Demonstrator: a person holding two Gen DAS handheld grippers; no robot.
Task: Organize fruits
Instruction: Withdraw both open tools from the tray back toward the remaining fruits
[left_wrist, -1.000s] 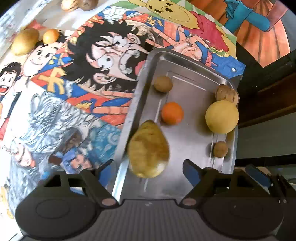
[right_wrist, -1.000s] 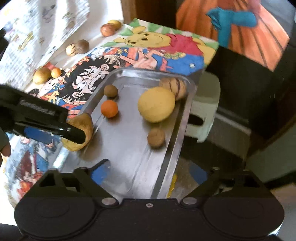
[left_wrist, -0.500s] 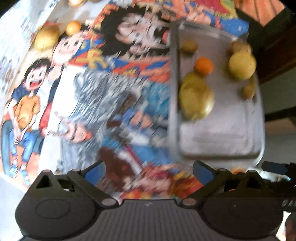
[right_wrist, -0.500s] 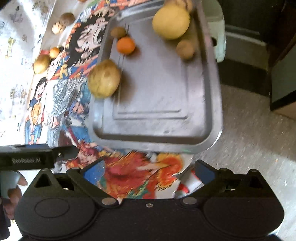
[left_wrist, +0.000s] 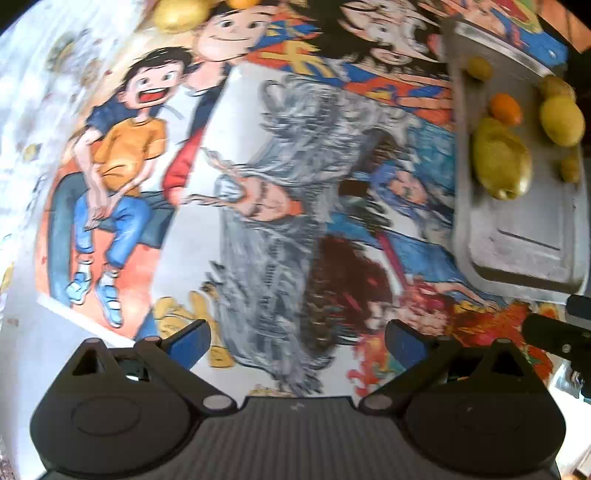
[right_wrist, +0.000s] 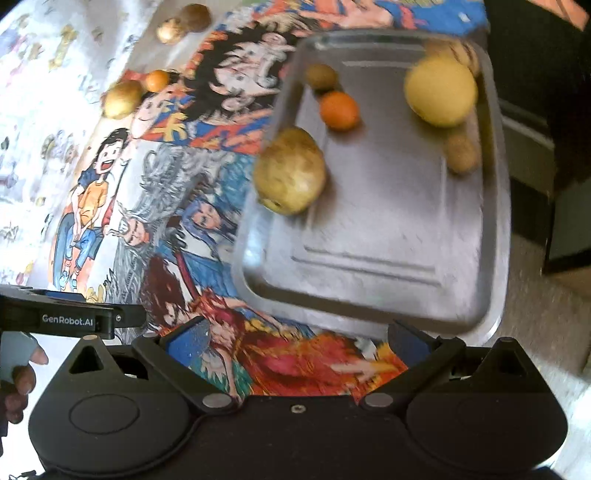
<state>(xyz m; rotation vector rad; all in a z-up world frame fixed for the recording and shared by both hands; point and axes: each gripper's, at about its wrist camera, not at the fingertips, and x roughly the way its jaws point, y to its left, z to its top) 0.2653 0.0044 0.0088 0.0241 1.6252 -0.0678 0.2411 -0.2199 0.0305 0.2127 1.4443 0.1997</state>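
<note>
A large yellow-brown pear (right_wrist: 290, 170) lies on its side at the left edge of a silver metal tray (right_wrist: 388, 266), its long axis running up the tray. Both the left gripper (left_wrist: 297, 341) and right gripper (right_wrist: 297, 341) have fingers spread wide, empty, above the cartoon-printed bench cloth (left_wrist: 258, 184).

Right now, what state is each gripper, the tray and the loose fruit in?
Left gripper: open, empty.
Right gripper: open, empty.
Metal tray: on the cloth, holding six fruits.
Big pear: in the tray, against its left wall.
Four fruits: on the cloth, outside the tray.
</note>
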